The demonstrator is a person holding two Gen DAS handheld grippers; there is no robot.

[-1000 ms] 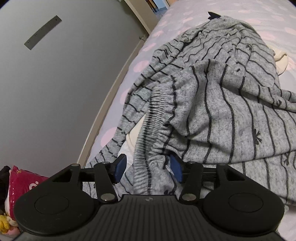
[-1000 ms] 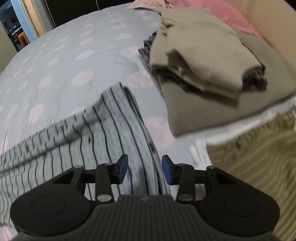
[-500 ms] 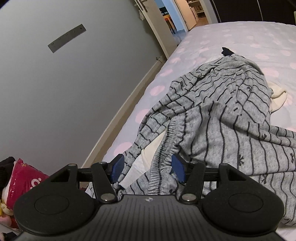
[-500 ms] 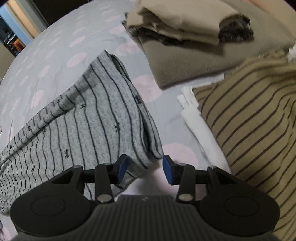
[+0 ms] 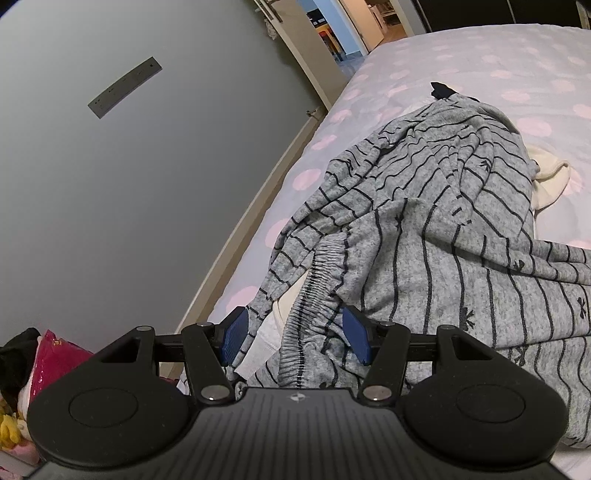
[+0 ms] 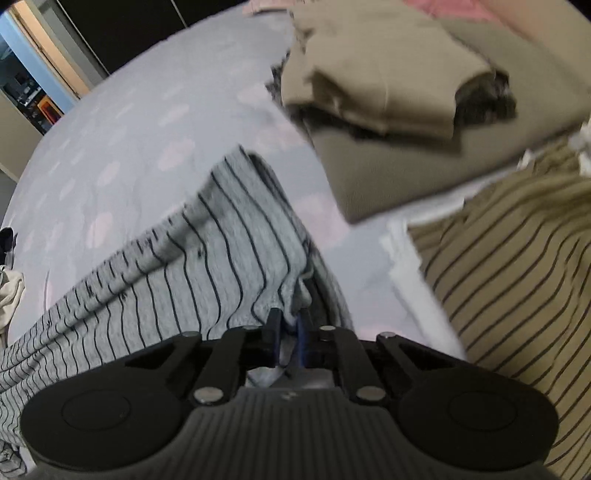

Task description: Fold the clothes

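Left gripper (image 5: pixel 295 338) sat low over the near edge of the bed (image 5: pixel 480 55), jaws spread wide apart, blue pads (image 5: pixel 233 336) either side of the gathered elastic waistband (image 5: pixel 317 291) of the grey striped pants (image 5: pixel 424 229). Waistband fabric lay between the pads but was not pinched. The pants were heaped in a rumpled mound across the dotted bedsheet, running away from the camera. A cream garment (image 5: pixel 550 177) poked out from under the mound on the far right side. Grey wall (image 5: pixel 110 184) to the left, open doorway (image 5: pixel 347 33) at top, pink bag (image 5: pixel 55 354) at lower left.

Right gripper (image 6: pixel 287 334) had its jaws drawn together, clamped on a fold of the grey striped pants (image 6: pixel 221 258); cloth bunched up right at the pads. That end of the pants stretched left and down across the bed (image 6: pixel 110 147). Right-wrist view was motion-blurred. A stack of folded tan clothes (image 6: pixel 388 92) sat beyond on the right, a brown striped garment (image 6: pixel 517 277) lay near right, with a white cloth (image 6: pixel 410 266) along its left edge.
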